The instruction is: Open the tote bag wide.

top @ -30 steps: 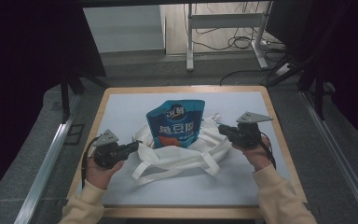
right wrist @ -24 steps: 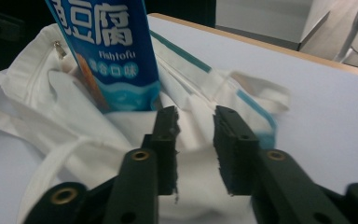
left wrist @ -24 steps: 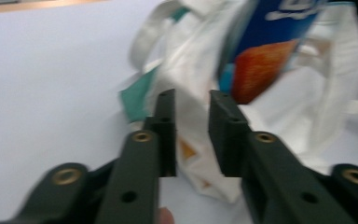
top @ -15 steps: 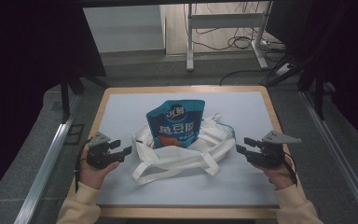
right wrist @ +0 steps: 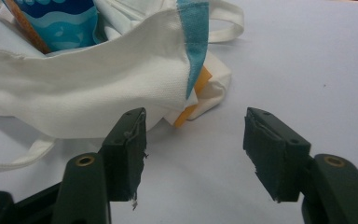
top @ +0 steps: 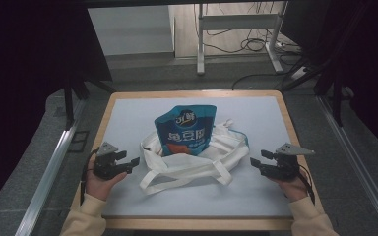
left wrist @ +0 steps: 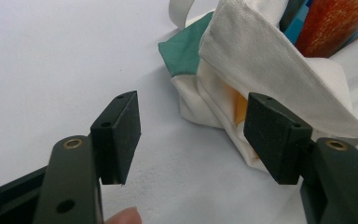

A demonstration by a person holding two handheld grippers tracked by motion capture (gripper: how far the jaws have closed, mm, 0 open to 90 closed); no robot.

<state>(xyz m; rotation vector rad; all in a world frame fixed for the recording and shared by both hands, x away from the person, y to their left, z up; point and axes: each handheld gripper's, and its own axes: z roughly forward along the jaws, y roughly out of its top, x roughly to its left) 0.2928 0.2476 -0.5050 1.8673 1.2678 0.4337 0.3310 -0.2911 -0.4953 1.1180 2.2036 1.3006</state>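
A white cloth tote bag (top: 211,152) lies in the middle of the table with a blue snack pouch (top: 184,129) standing in its mouth. Its straps (top: 177,174) trail toward the front. My left gripper (top: 130,164) rests open on the table left of the bag, apart from it; the bag's corner (left wrist: 270,70) with a green patch lies ahead of its jaws. My right gripper (top: 256,160) sits open to the right of the bag, with nothing between its jaws; the bag's blue-trimmed side (right wrist: 121,79) is just ahead.
The white mat (top: 128,113) covers a wooden table (top: 192,93). A metal rail (top: 49,167) runs along the left side, another along the right. A desk frame and cables (top: 246,44) stand on the floor beyond the far edge.
Both grippers have drawn back outward from the bag's sides and now rest apart from it. The bag and pouch stay in place.
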